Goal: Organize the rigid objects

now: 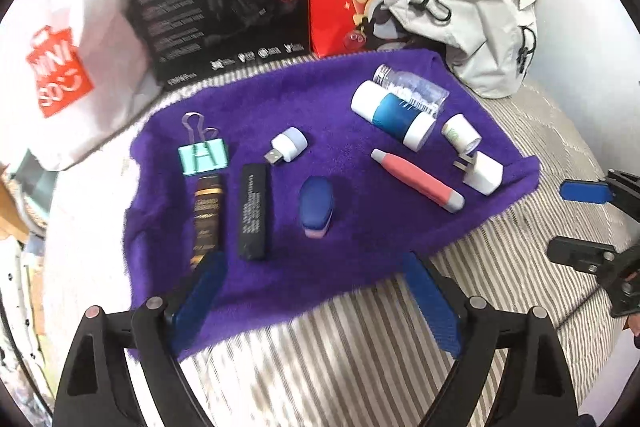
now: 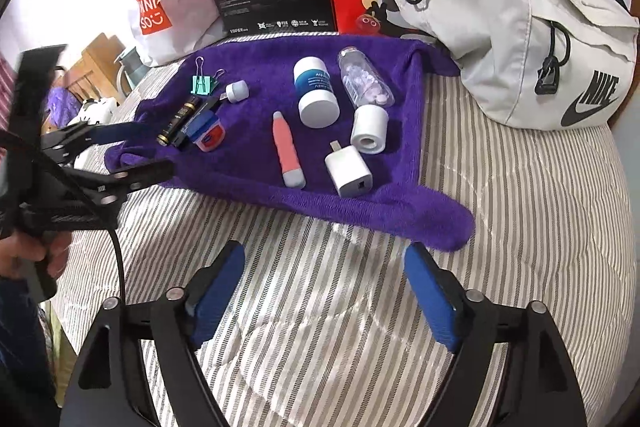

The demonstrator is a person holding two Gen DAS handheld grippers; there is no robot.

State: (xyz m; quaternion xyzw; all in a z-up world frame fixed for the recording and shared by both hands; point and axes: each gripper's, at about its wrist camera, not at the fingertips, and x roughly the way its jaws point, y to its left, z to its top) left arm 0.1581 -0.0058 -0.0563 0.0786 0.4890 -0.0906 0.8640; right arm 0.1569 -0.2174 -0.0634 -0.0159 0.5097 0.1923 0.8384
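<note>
Two blue-padded grippers, left gripper (image 1: 312,291) and right gripper (image 2: 324,291), hover spread wide and empty near a purple fleece towel (image 2: 256,183) scattered with small items; probably best to approach the coral plastic pen-shaped tool (image 2: 289,151) squarely across its width.

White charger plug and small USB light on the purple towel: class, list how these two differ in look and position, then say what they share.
1. The white charger plug is a boxy block with flat metal prongs; the USB light is a small rounded cap with a USB connector.
2. The plug lies near the towel's right edge; the light lies nearer the teal binder clip.
Shared: both are pale, lie loose on the towel, ungripped.
</note>
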